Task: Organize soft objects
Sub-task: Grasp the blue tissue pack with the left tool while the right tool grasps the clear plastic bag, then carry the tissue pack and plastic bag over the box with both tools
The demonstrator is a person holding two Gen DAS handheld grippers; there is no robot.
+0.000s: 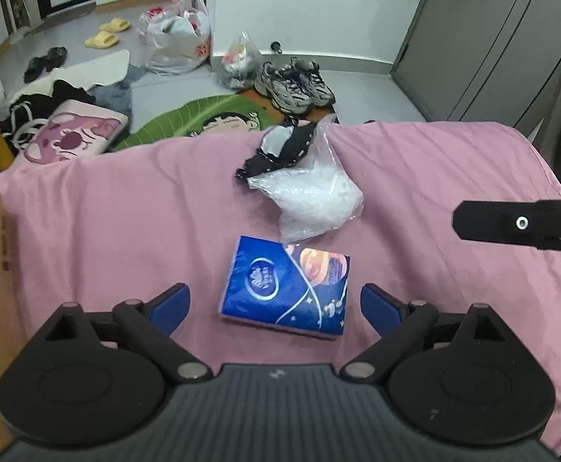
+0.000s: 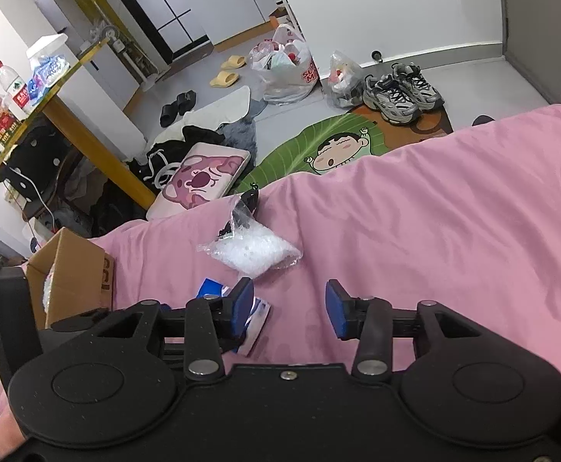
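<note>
A wrinkled pink bedsheet (image 1: 88,211) spreads under me, with a brown cardboard box (image 2: 69,269) at its left edge holding something white I cannot identify. Farther off mid-sheet lies a crinkly clear plastic bag (image 1: 315,200) with white filling, touching a black fabric piece (image 1: 280,146). The glossy blue tissue pack (image 1: 286,285), its logo unreadable, lies flat between my left gripper's (image 1: 274,308) wide jaws; my right gripper (image 2: 290,304) gapes, empty.

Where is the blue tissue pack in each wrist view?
Left wrist: the tissue pack lies on the pink sheet, centre frame, between the open left gripper fingers.
Right wrist: the pack is lower left of centre, mostly hidden behind the right gripper's left finger.
Shared landmark: the clear plastic bag just beyond it.
</note>
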